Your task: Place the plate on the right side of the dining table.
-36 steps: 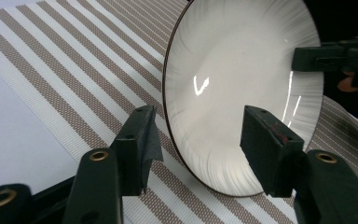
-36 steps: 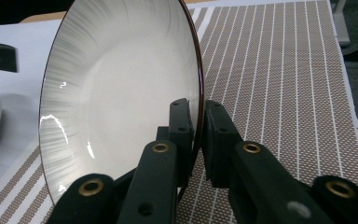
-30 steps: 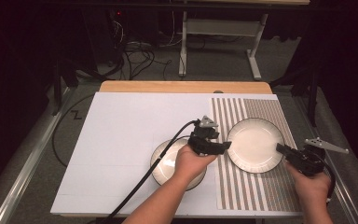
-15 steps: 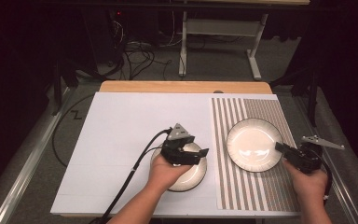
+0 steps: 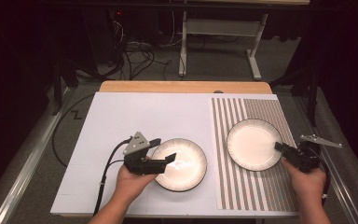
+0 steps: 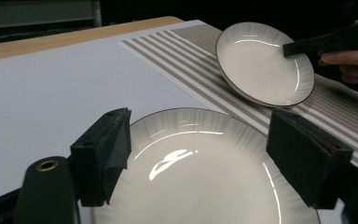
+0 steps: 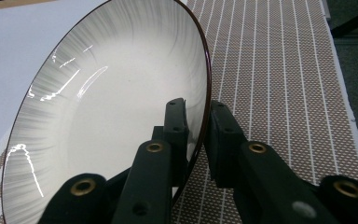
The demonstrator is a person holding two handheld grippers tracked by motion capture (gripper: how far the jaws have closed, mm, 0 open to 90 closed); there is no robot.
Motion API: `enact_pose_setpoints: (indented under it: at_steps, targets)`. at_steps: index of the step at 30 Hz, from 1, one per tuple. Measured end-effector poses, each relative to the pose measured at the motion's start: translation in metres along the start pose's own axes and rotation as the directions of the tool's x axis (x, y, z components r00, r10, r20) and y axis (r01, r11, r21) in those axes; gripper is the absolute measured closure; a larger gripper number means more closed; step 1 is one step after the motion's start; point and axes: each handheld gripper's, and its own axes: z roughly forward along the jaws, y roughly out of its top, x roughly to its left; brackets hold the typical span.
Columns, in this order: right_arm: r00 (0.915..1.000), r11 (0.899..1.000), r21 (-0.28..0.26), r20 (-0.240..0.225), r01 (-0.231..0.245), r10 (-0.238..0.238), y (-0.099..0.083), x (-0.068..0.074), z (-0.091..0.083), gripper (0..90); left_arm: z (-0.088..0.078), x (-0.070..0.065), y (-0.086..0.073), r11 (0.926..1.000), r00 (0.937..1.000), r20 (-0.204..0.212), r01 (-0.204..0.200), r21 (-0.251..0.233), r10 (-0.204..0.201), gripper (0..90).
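High view: left gripper [image 5: 167, 160] over the near-left rim of the plate on the white sheet [image 5: 179, 164]; right gripper [image 5: 282, 147] at the right rim of the plate on the striped mat [image 5: 253, 143].
Left gripper view: jaws have just been opening, pads spread wide, plate lying flat beneath, ungripped.
Right gripper view: jaws pinched on the rim, plate tilted off the mat [image 7: 279, 70].
Progress: judged part done, one plate released, the other awaiting placement
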Motion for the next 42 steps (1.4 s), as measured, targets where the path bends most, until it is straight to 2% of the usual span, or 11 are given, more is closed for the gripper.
enact_pose_setpoints:
  at_steps: [7, 11, 16, 24, 33, 37, 42]
  targets:
    - [0.9998, 1.000, 0.018, 0.019, -0.006, 0.006, 0.000, -0.001, 0.004, 80.7, -0.037, 0.018, -0.017, 0.9996, 0.9980, -0.062, 0.002, -0.027, -0.003, 15.0]
    - [0.9981, 0.999, 0.039, 0.062, 0.001, -0.003, 0.000, -0.002, 0.006, 81.2, -0.051, 0.026, -0.025, 0.9994, 0.9960, -0.088, 0.013, -0.032, -0.015, 7.5]
    - [0.9972, 0.998, 0.057, 0.074, -0.015, 0.011, -0.001, -0.006, 0.010, 81.5, -0.063, 0.039, -0.030, 0.9978, 0.9918, -0.121, 0.034, -0.058, -0.040, 3.8]
    - [0.9952, 0.997, 0.073, 0.095, -0.032, 0.025, -0.002, -0.007, 0.014, 81.1, -0.068, 0.042, -0.034, 0.9970, 0.9889, -0.144, 0.028, -0.073, -0.038, 2.1]
    - [0.9940, 0.998, 0.064, 0.109, -0.020, 0.013, -0.003, -0.007, 0.016, 80.4, -0.069, 0.042, -0.036, 0.9966, 0.9872, -0.154, 0.030, -0.077, -0.042, 0.6]
    - [0.9932, 0.999, 0.042, 0.114, 0.019, -0.024, -0.003, -0.004, 0.011, 72.0, -0.069, 0.044, -0.037, 0.9966, 0.9868, -0.155, 0.035, -0.074, -0.046, 0.7]
    - [0.9928, 0.998, -0.020, 0.102, 0.066, -0.064, -0.001, 0.003, 0.001, 60.8, -0.066, 0.045, -0.039, 0.9971, 0.9860, -0.161, 0.035, -0.067, -0.046, 0.7]
